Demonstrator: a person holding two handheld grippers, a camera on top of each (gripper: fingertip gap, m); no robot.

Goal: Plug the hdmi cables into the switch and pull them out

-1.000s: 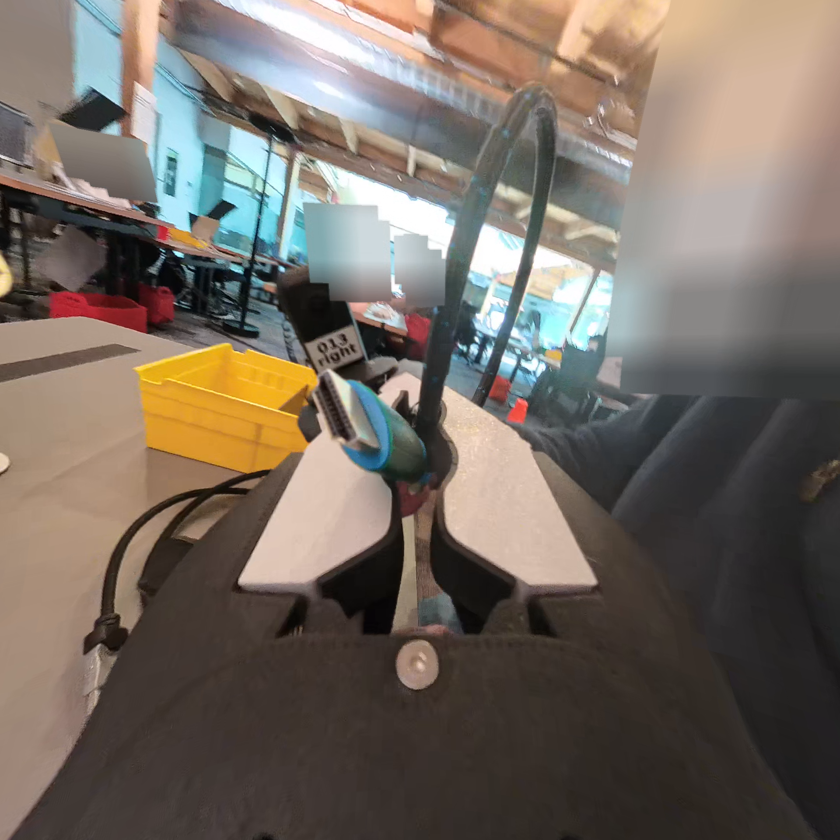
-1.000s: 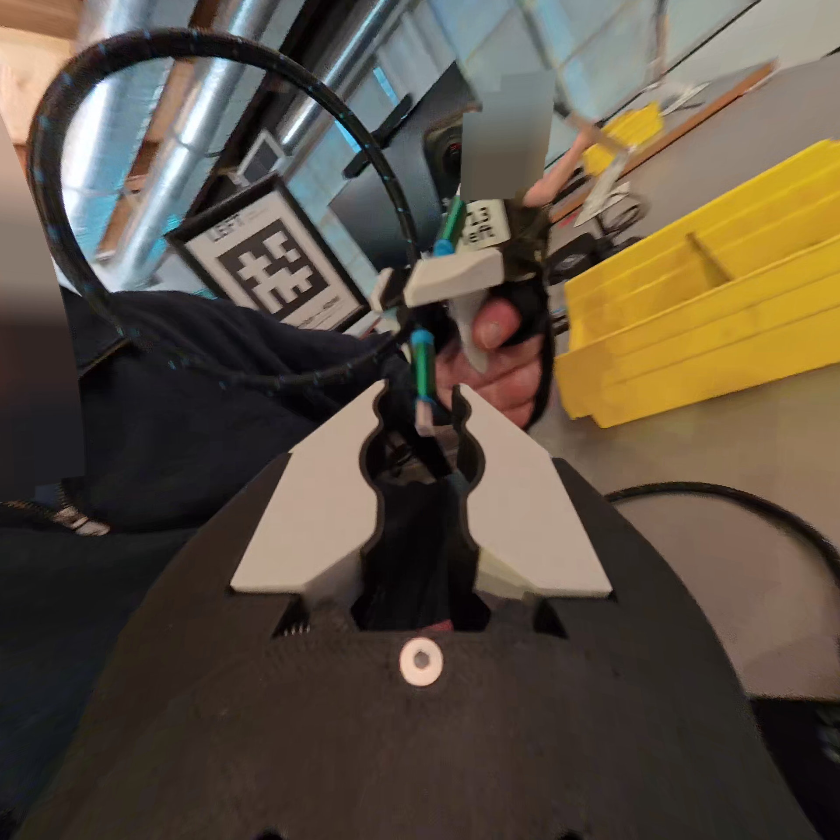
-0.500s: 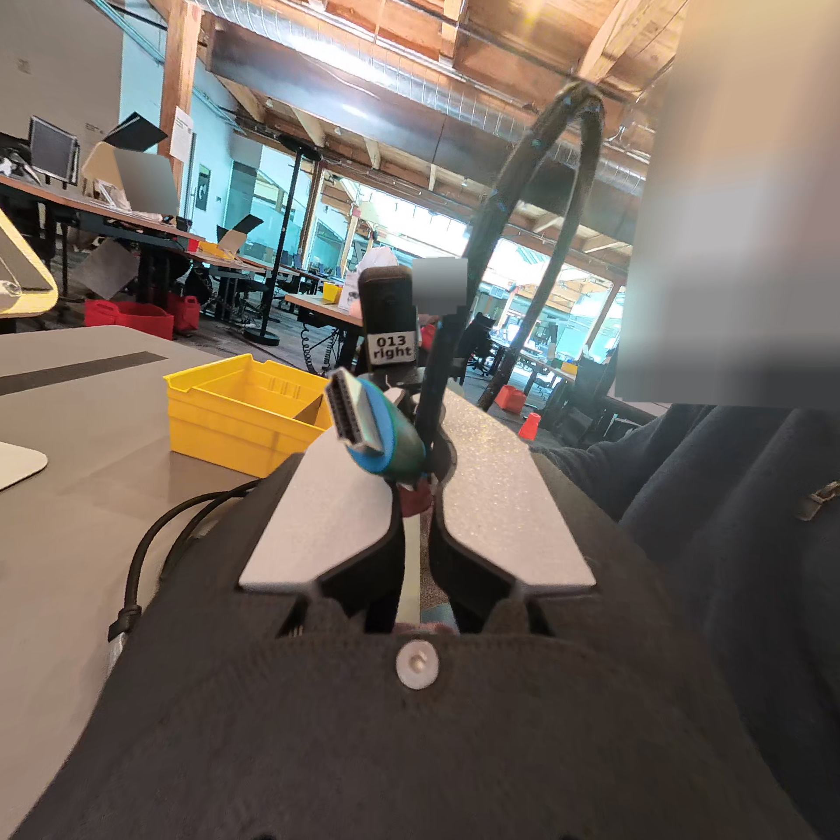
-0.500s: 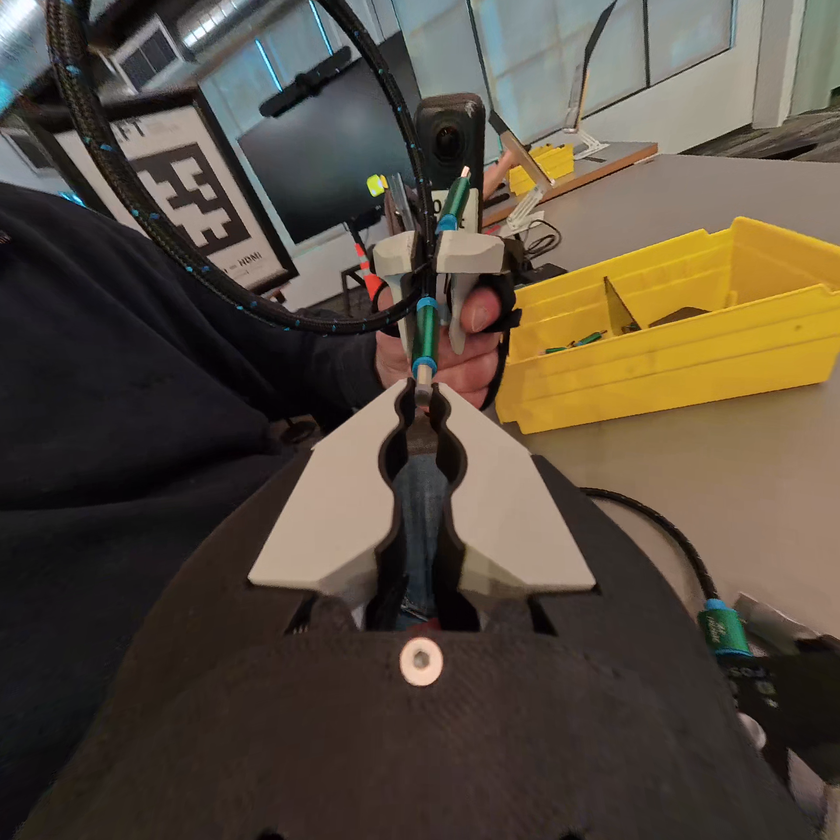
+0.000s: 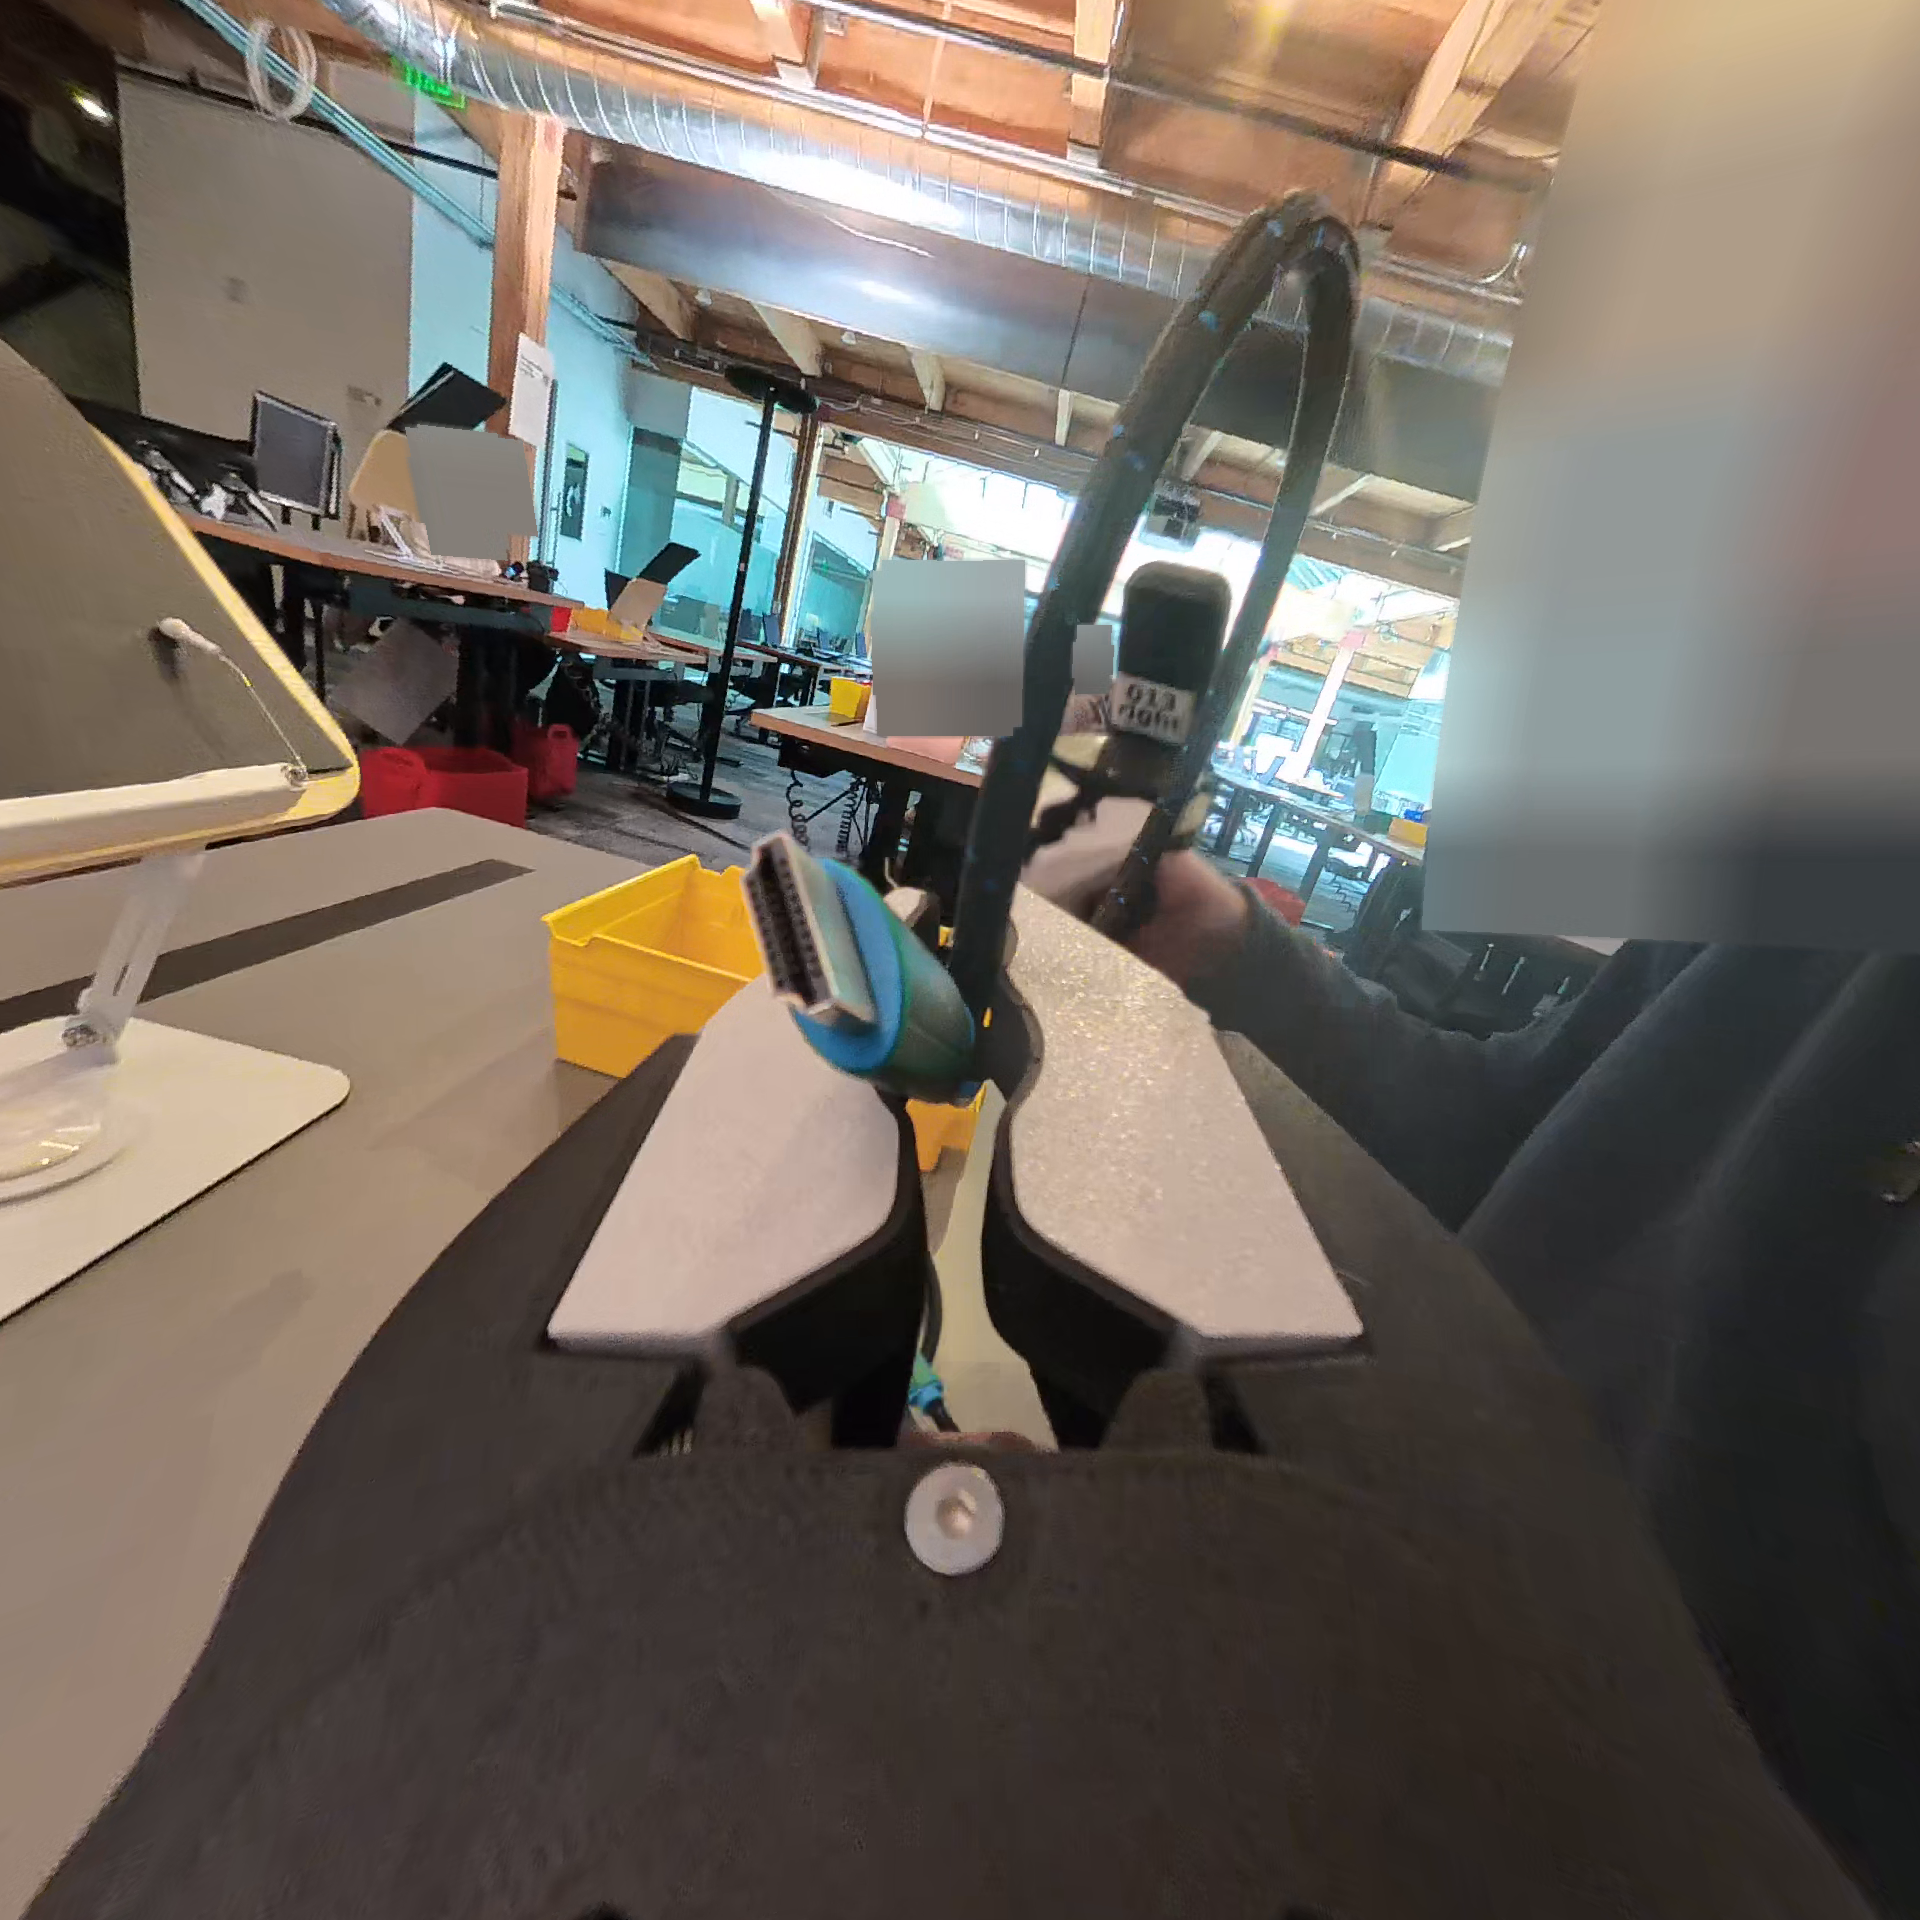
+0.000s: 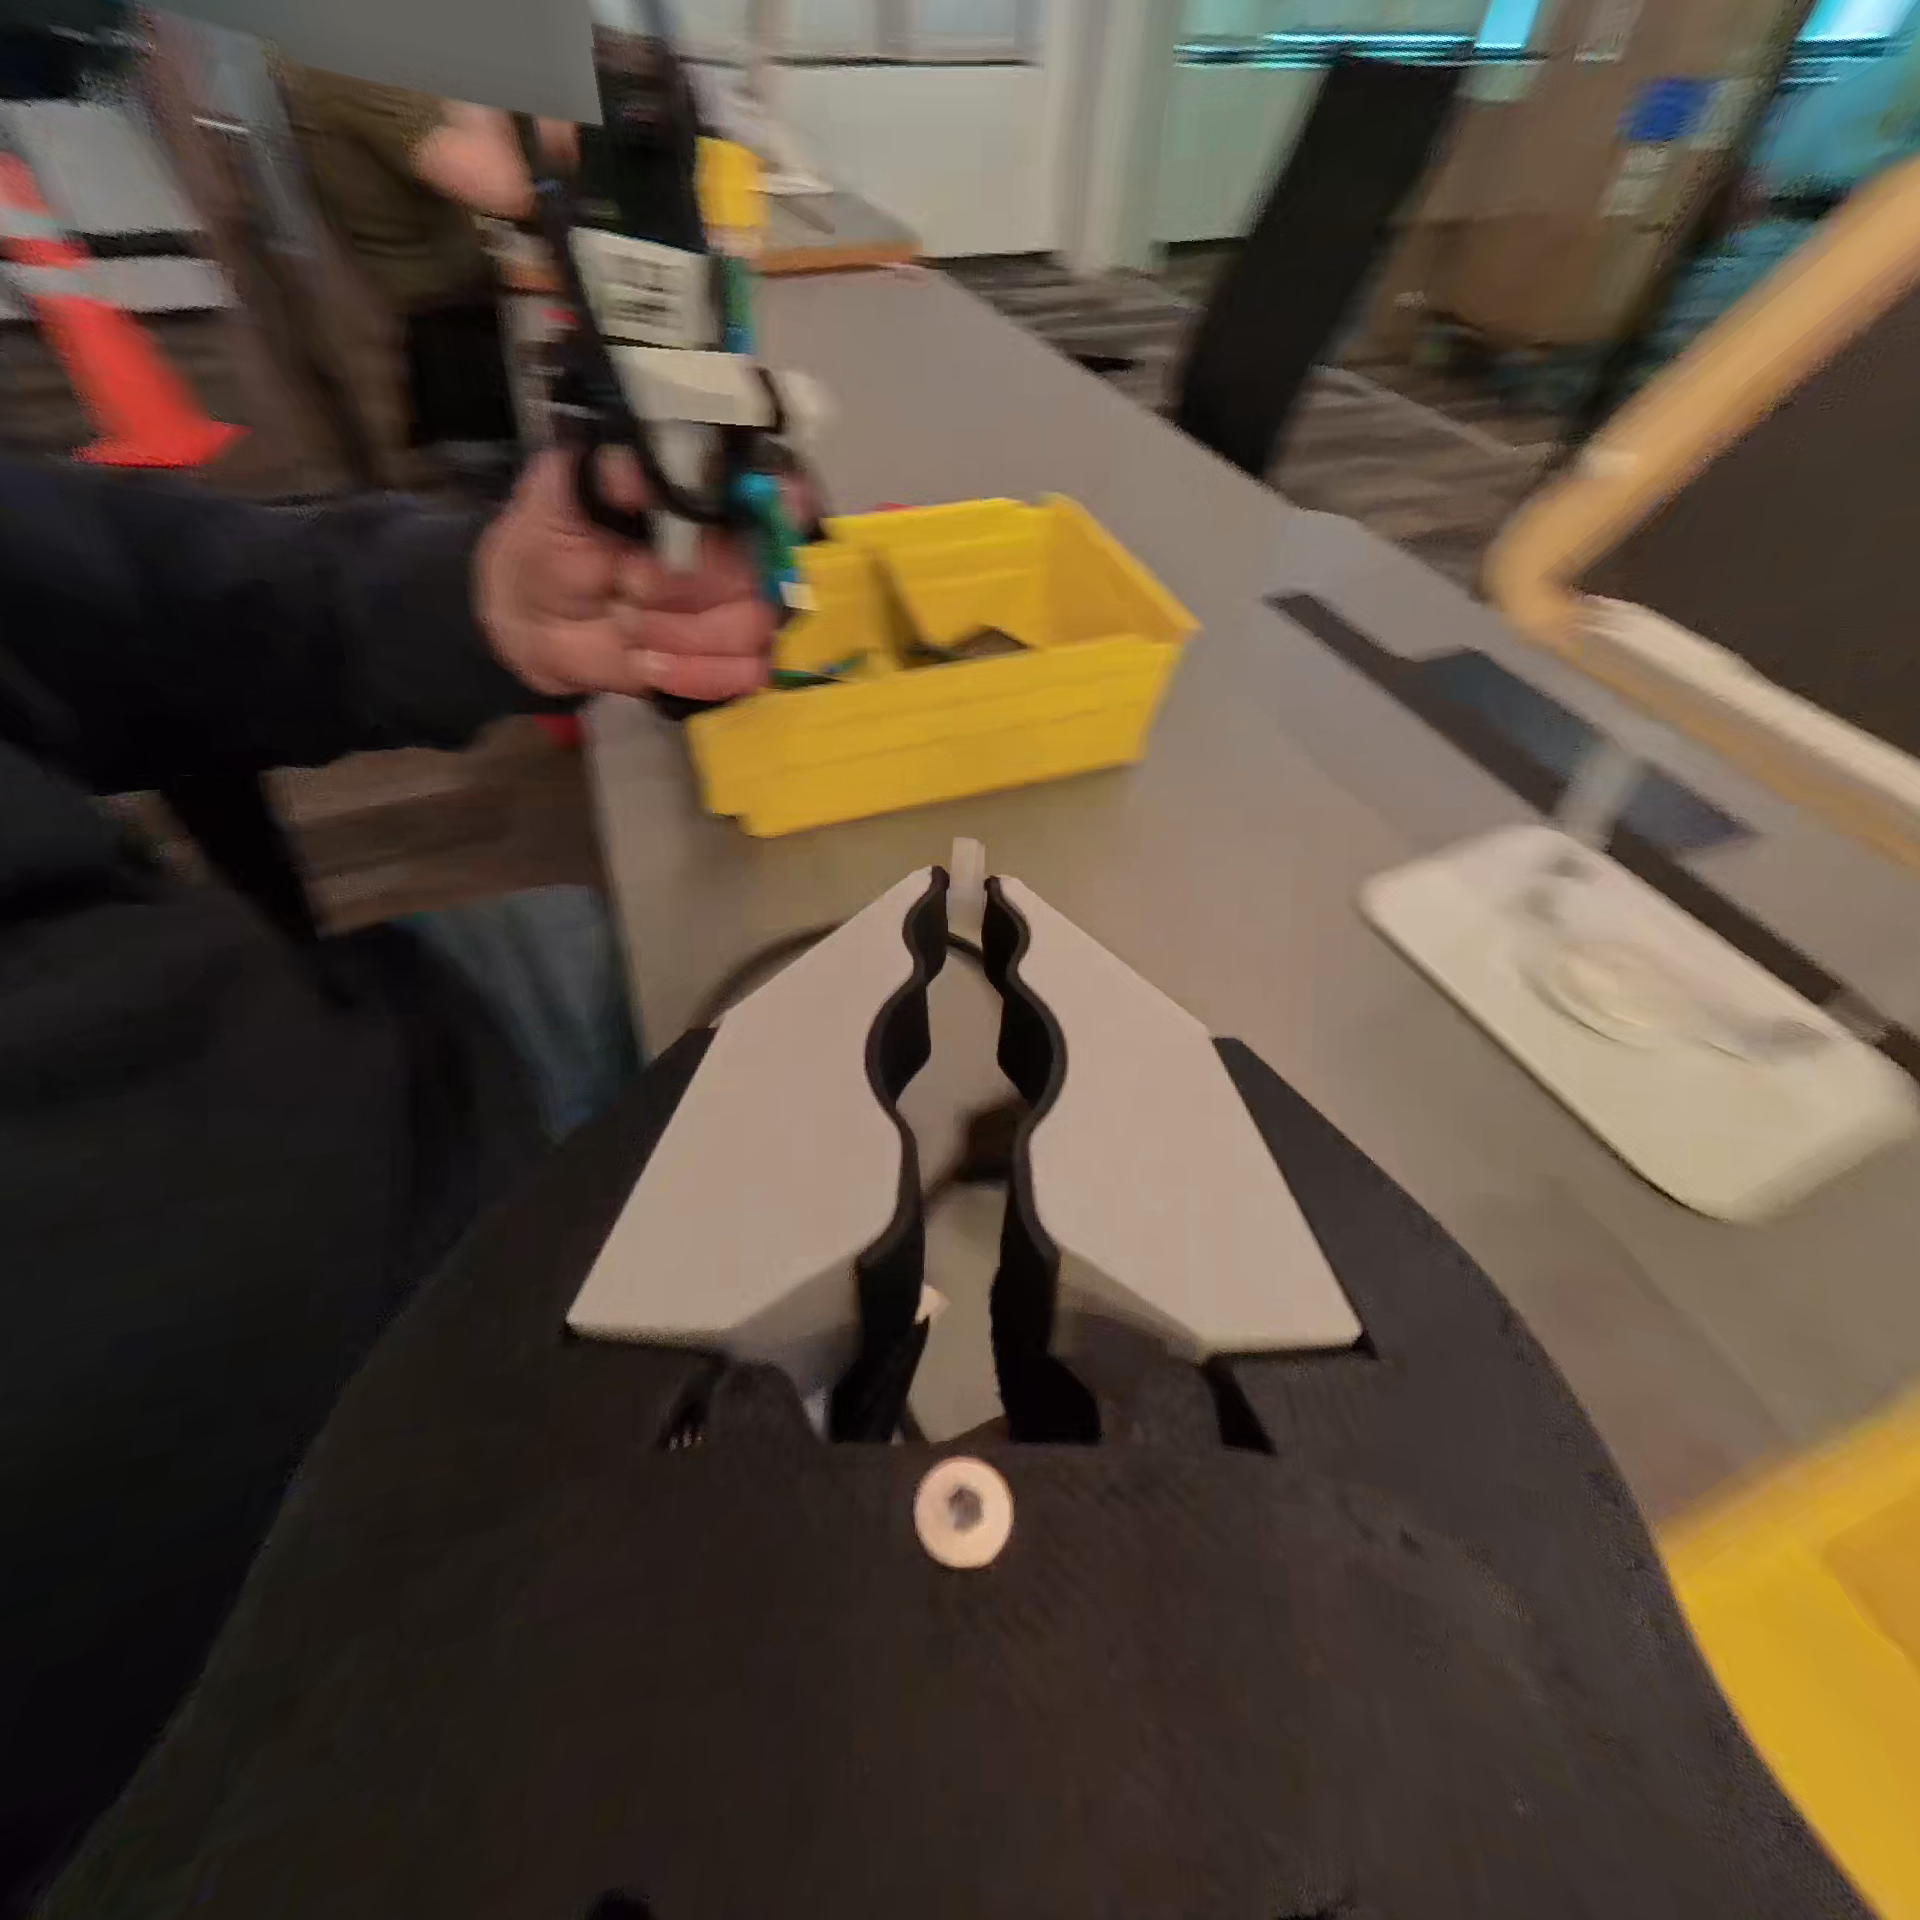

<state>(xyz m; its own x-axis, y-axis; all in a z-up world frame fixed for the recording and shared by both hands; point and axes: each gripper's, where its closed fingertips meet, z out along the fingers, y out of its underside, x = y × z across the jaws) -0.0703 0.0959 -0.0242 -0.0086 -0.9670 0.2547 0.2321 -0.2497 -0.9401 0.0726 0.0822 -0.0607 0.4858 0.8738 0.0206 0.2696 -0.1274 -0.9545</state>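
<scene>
In the left wrist view my left gripper (image 5: 977, 997) is shut on an HDMI plug (image 5: 862, 987) with a green body, a blue ring and a silver end that points up and left. Its black braided cable (image 5: 1164, 395) arches up and comes down in front of my right gripper (image 5: 1101, 831). In the blurred right wrist view my right gripper (image 6: 966, 894) has its jaws almost together, with a small pale tip between the fingertips. The left gripper (image 6: 727, 400) is farther off, with a teal plug (image 6: 769, 520) hanging below it. No switch is in view.
A yellow bin (image 6: 935, 686) stands on the grey table (image 5: 312, 1351), and it also shows in the left wrist view (image 5: 644, 966). A white stand base (image 6: 1621, 1029) is at the right. A second yellow bin (image 6: 1818, 1621) is at the lower right corner. There is about 15 cm between the tips of the two grippers.
My right gripper has swung away from the left gripper and the hanging plug and now faces the table. My left gripper has turned left, still shut on its plug.
</scene>
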